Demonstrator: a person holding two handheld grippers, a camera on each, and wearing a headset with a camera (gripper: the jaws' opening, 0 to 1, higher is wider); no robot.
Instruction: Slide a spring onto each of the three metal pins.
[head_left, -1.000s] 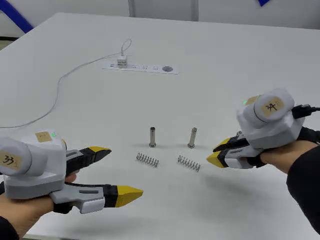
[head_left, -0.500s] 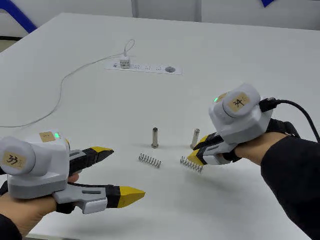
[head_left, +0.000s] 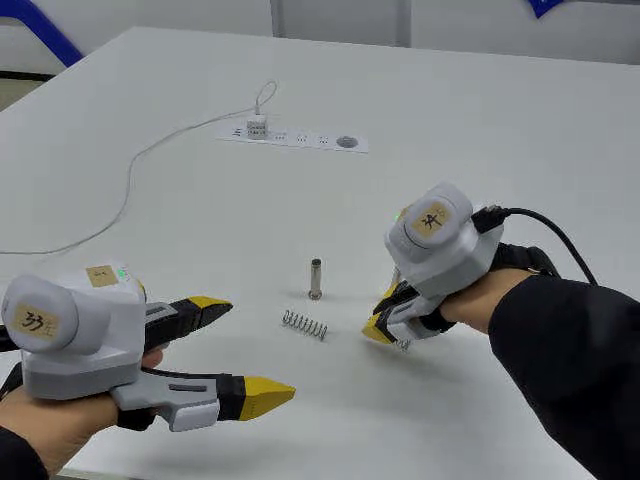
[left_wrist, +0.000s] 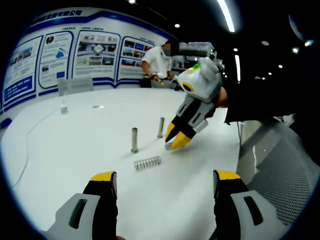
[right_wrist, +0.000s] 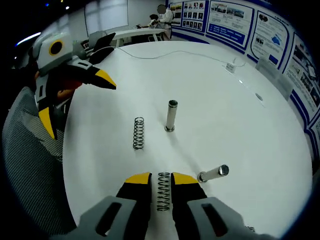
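Right tongs (right_wrist: 161, 179): narrowed around a spring (right_wrist: 163, 192), bottom centre of the right gripper view; true pinch or not, couldn't tell.
Left tongs (head_left: 255, 345): gaped wide, lower left of head view.
Second spring (head_left: 304, 324): lay flat on the desk (head_left: 450, 120), mid-frame, just below an upright pin (head_left: 316, 279).

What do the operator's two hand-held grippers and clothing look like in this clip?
Both the left hand-held gripper and right hand-held gripper have chunky white-grey bodies, black jaws with yellow tips and a round tan sticker; the left's reads 33. A black cable runs from the right one. The right arm wears a black sleeve.
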